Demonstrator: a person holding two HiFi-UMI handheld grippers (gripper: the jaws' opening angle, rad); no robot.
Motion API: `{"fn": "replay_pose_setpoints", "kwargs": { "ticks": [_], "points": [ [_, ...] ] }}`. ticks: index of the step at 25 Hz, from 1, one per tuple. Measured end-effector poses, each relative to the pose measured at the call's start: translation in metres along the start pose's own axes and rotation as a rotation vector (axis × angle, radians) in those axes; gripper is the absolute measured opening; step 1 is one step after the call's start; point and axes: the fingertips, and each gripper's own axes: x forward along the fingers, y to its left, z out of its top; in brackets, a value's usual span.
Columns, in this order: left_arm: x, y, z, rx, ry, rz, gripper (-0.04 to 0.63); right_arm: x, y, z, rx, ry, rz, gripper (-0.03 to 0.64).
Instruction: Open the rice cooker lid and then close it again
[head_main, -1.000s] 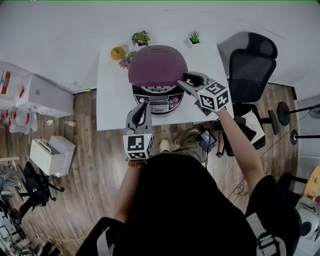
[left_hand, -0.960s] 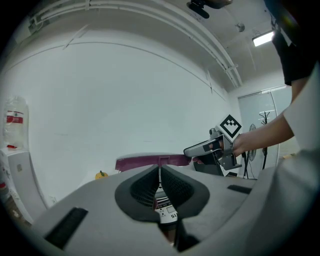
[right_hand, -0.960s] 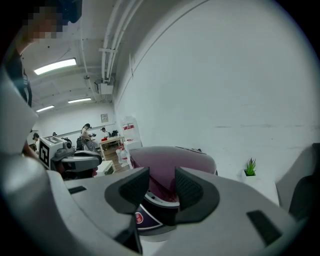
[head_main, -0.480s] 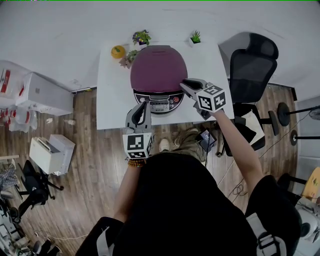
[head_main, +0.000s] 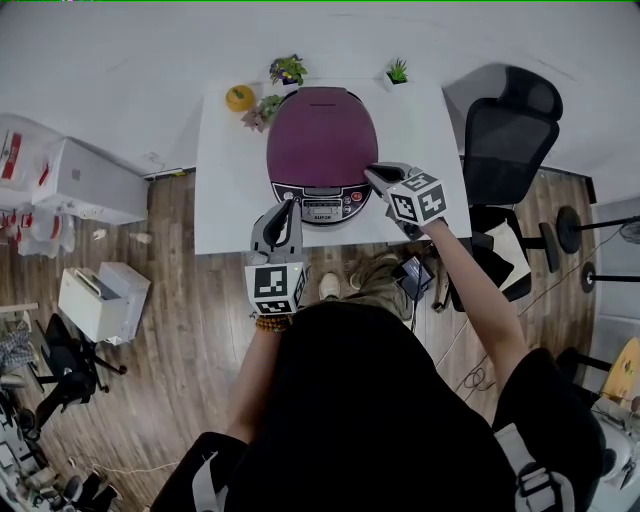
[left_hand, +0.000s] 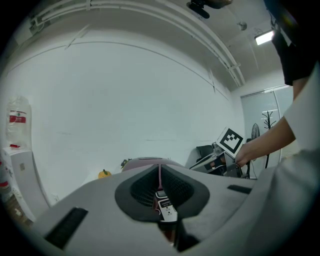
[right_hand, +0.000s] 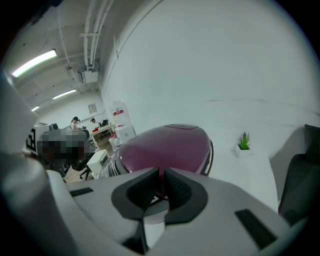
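Observation:
The rice cooker's purple lid (head_main: 322, 138) lies down flat over the body, with the control panel (head_main: 322, 205) showing at the front. My right gripper (head_main: 375, 172) sits at the lid's front right edge, pointing down at it. Its jaws are closing to a thin slit and nothing is between them; the lid (right_hand: 170, 145) shows just beyond the right gripper (right_hand: 161, 182). My left gripper (head_main: 283, 212) hovers in front of the control panel, apart from the cooker, jaws shut and empty. The lid (left_hand: 150, 161) rises behind the left gripper (left_hand: 160, 175).
The cooker stands on a white table (head_main: 230, 200) against the wall. An orange ornament (head_main: 239, 97) and two small potted plants (head_main: 286, 70) (head_main: 397, 72) line the back edge. A black office chair (head_main: 510, 130) stands to the right.
The lid has swung down from half raised to flat on the cooker. My right gripper came down with it and its jaws narrowed. The left gripper stayed put.

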Motion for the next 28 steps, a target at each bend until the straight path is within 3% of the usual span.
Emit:
{"fn": "replay_pose_setpoints", "kwargs": {
  "ticks": [22, 28],
  "points": [
    [0.016, -0.001, -0.007, -0.004, 0.022, -0.019, 0.034, 0.005, 0.001, -0.004, -0.042, 0.135, -0.048, 0.051],
    [0.024, -0.002, -0.007, -0.007, 0.025, -0.032, 0.034, 0.009, 0.003, -0.005, -0.077, 0.232, -0.048, 0.051]
  ]
}}
